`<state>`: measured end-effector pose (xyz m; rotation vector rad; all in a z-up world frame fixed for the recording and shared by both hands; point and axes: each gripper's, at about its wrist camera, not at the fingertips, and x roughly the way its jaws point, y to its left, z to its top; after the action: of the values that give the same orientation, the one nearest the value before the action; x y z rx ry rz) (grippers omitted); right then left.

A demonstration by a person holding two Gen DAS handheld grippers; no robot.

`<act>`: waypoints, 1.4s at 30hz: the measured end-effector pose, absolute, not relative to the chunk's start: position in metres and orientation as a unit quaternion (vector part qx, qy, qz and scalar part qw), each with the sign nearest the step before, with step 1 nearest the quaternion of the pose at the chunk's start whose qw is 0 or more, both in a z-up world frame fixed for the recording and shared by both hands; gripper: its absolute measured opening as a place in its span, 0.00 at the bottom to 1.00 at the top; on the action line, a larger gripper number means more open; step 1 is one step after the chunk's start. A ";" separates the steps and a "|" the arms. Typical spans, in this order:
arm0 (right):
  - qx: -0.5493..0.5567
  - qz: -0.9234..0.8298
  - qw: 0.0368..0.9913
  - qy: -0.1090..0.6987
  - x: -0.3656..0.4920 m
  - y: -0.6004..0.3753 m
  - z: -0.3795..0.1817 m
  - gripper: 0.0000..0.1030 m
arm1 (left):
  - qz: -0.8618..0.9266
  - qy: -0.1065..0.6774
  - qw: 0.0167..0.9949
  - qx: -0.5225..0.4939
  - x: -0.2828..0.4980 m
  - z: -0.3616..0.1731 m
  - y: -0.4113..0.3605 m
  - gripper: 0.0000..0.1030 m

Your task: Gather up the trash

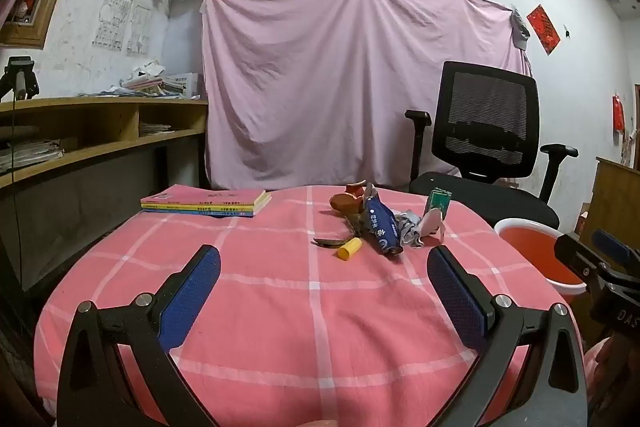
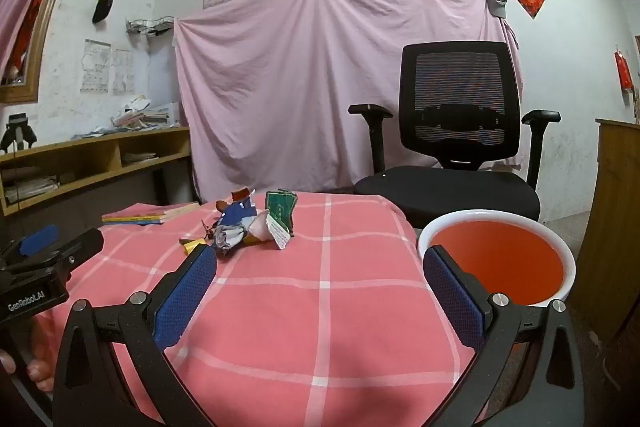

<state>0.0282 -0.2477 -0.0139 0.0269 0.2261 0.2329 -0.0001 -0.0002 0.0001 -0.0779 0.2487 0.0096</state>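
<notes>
Nothing looked collected yet. The trash [image 1: 372,223] lay heaped at the far middle of the table [image 1: 280,307], and the bin [image 2: 496,259], right of the table, showed empty. The left gripper [image 1: 324,287] and right gripper [image 2: 320,287] hovered near, both spread wide, holding nothing.

The near half of the round table under its pink checked cloth [image 1: 280,307] lies bare, open room for a gripper as far as the heap of crumpled wrappers and scraps [image 1: 376,223] toward the far right. A flat stack of thin pink-covered books [image 1: 206,203] takes the far left edge, with bare cloth between it and the heap. Off the right rim stands a white-rimmed red plastic bucket [image 2: 500,259], mouth up and unobstructed, with a black mesh-backed office chair [image 2: 456,131] close behind it.
</notes>
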 end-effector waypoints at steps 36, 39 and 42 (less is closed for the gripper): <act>0.016 0.115 0.987 0.110 0.026 -0.248 -0.014 1.00 | 0.003 0.123 0.992 -0.032 0.003 -0.002 -0.005 0.98; 0.016 0.114 0.987 0.109 0.026 -0.248 -0.013 1.00 | 0.004 0.122 0.992 -0.030 0.004 -0.002 -0.006 0.98; 0.016 0.114 0.987 0.108 0.026 -0.248 -0.011 1.00 | 0.002 0.123 0.992 -0.030 0.005 -0.003 -0.007 0.98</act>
<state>0.0263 -0.2481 -0.0113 0.0316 0.2178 0.2289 0.0046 -0.0067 -0.0026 -0.0609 0.2464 0.0043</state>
